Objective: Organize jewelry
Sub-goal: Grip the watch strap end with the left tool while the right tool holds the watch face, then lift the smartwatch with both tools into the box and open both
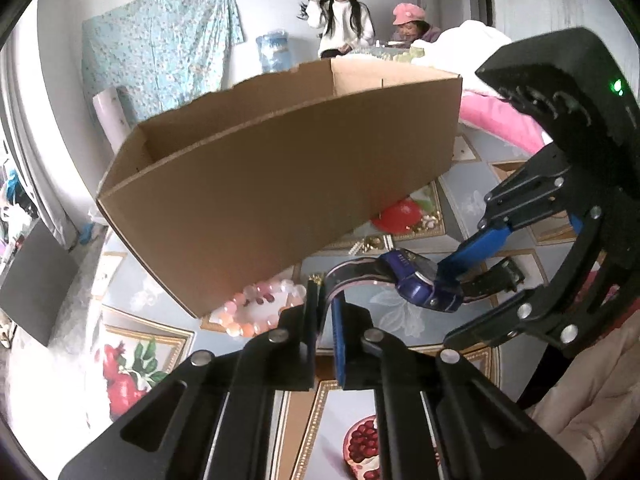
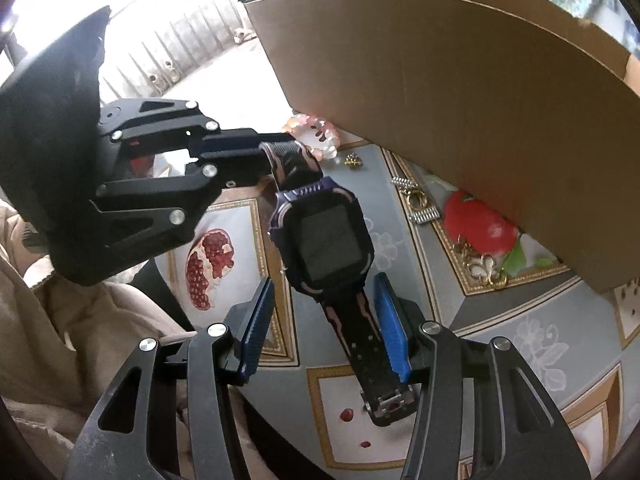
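A purple-and-black watch [image 2: 328,240] with pink-trimmed straps hangs between my two grippers, above the patterned tablecloth [image 2: 500,320]. My left gripper [image 1: 324,304] is shut on the end of one strap; in the right wrist view the left gripper [image 2: 274,152] comes in from the left. My right gripper [image 2: 323,282] stands open around the other strap. Its right blue pad [image 2: 394,336] lies against the strap, and the left pad [image 2: 258,328] stands apart from it. In the left wrist view the right gripper [image 1: 456,280] is at the watch [image 1: 424,284] body.
A tall open cardboard box [image 1: 280,184] stands just behind the watch. A pink bead bracelet [image 1: 256,312] lies at its near corner. Gold jewellery [image 2: 484,268], silver clips [image 2: 424,212] and a small gold piece [image 2: 352,162] lie along the box's foot. Two people sit far behind.
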`<state>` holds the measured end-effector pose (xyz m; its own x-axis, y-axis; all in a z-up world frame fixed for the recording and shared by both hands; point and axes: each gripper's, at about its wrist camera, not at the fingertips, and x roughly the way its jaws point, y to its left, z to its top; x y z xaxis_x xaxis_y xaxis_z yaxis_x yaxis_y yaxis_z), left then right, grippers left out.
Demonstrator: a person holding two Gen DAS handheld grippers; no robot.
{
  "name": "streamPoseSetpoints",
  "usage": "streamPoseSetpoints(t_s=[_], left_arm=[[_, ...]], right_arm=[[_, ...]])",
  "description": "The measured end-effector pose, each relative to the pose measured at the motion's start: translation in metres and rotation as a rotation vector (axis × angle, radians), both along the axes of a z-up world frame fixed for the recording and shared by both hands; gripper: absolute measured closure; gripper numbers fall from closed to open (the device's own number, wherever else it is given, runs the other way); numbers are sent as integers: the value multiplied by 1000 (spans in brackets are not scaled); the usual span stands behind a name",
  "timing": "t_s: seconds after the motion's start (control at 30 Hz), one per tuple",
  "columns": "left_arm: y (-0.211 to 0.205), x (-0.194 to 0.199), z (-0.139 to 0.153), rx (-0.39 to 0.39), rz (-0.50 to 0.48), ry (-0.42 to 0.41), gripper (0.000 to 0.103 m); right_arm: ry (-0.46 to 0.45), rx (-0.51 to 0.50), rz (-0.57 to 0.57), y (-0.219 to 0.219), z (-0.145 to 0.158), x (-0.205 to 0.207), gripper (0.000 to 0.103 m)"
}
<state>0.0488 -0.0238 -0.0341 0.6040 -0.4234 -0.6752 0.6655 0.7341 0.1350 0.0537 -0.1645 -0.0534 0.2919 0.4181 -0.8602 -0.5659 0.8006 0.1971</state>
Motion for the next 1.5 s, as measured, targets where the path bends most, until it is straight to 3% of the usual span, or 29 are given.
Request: streamPoseSetpoints(t_s=[0.33,0.5,0.83,0.93,1.03,1.33,1.43,1.5], left_arm=[[-4,-10,8,22,-11,-66,98],[-4,-13,10,37,-5,-80,98],[1,-22,22,40,-10,-121,98],[4,-26,34,27,-7,-140,98],[9,-32,53,9,-14,-186,98],[21,-32,124,-40,-31,-377,98],[21,-17,137,-19,-27,-438,98],[18,2,140,-5,-21,-433,98]], right_arm=[[-84,-58,21,14,-5,-7,57],[-103,-89,-17,14,-6,-9,75],[-160,-115,-43,17,2,-26,85],[-206,-116,-67,16,17,-31,87],[-262,-122,-104,10,37,-37,101],[-509,-135,-145,3,108,-35,101],[-588,-169,-136,-3,122,-16,101],[-627,-211,-125,-8,126,6,101]])
